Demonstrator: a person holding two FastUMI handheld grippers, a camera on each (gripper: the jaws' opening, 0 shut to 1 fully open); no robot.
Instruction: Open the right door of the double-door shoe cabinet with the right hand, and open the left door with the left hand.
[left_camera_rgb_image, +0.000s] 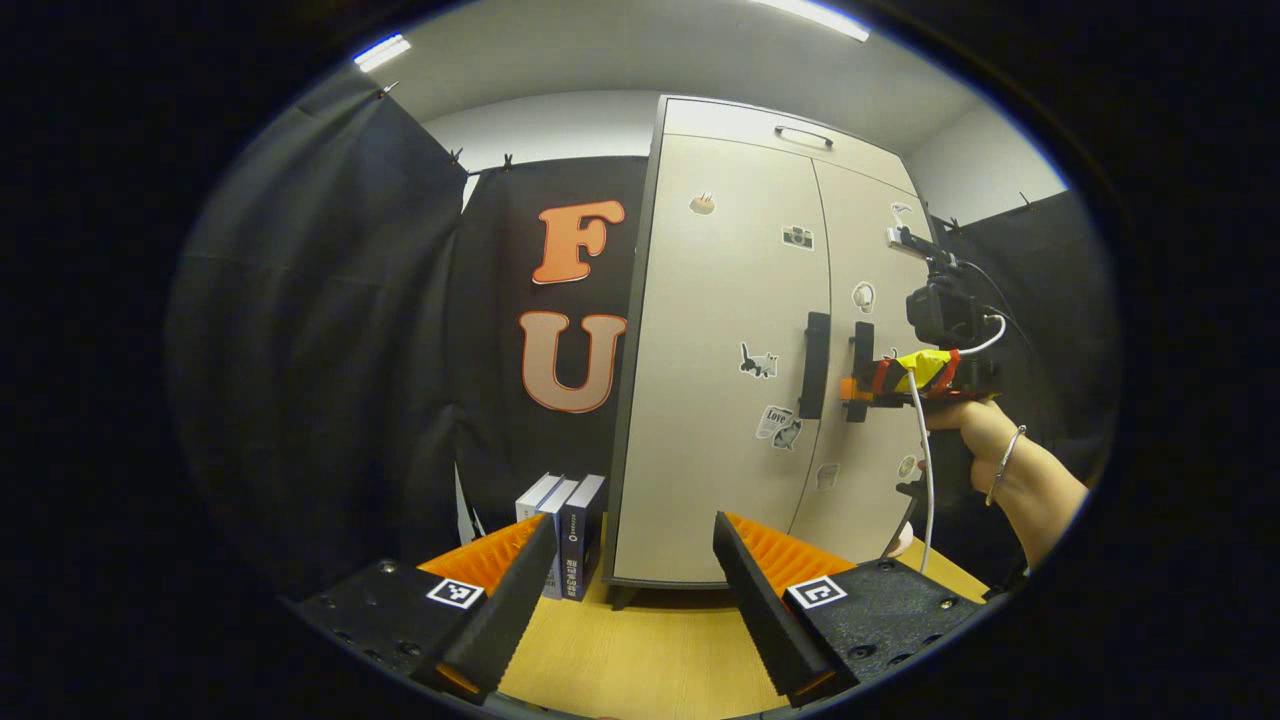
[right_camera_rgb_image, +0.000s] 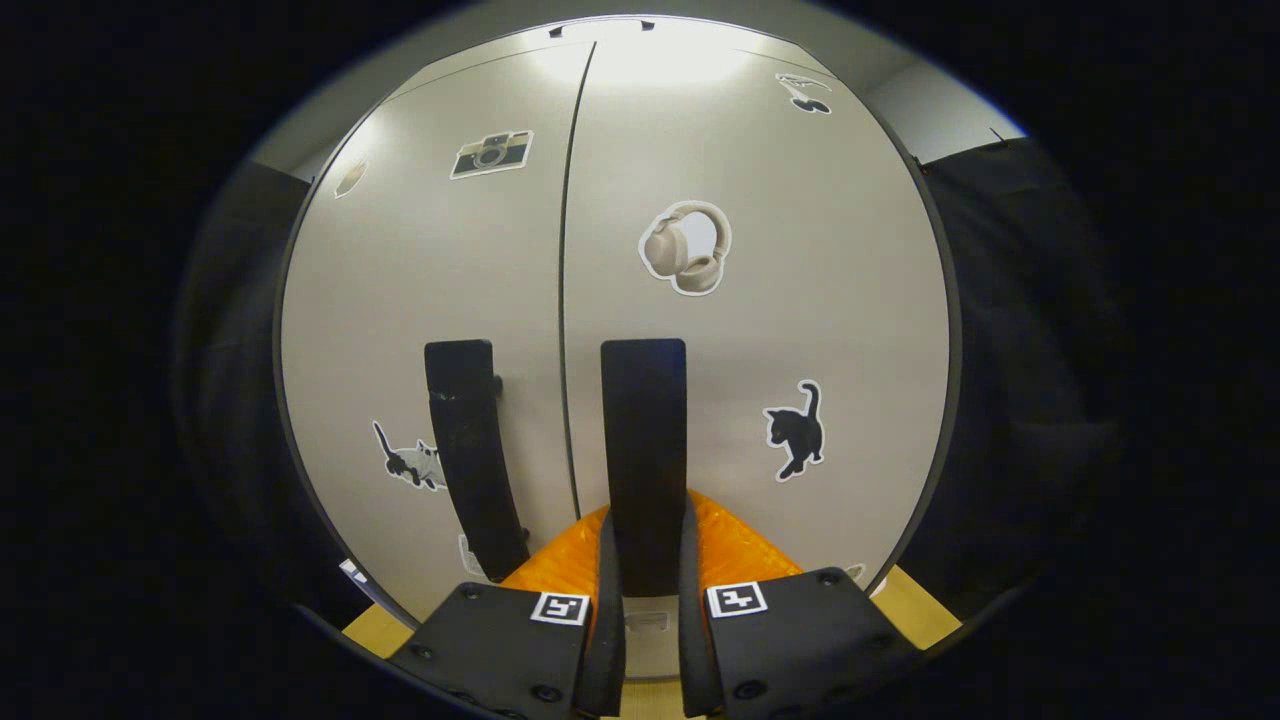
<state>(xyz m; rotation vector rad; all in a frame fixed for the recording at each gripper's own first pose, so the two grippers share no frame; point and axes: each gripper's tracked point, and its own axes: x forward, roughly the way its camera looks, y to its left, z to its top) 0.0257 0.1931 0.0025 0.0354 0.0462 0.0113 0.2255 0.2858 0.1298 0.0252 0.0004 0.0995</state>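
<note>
The beige double-door shoe cabinet (left_camera_rgb_image: 720, 260) stands on a wooden table, both doors closed. Two black vertical handles sit side by side at the centre seam. In the right gripper view my right gripper (right_camera_rgb_image: 645, 545) is shut on the right door's handle (right_camera_rgb_image: 645, 430), one finger on each side of the bar. The left door's handle (right_camera_rgb_image: 470, 450) stands free beside it. In the left gripper view my left gripper (left_camera_rgb_image: 635, 530) is open, low and well short of the cabinet. Farther off there, the right gripper (left_camera_rgb_image: 853, 392) clamps the right handle (left_camera_rgb_image: 863, 345), next to the left handle (left_camera_rgb_image: 815, 365).
The tabletop (left_camera_rgb_image: 640, 650) runs under the cabinet's front. Several books (left_camera_rgb_image: 565, 530) stand upright against the cabinet's left side. A hand (left_camera_rgb_image: 975, 430) with a bracelet holds the right gripper, a white cable hanging from it. Black cloth walls close in the booth.
</note>
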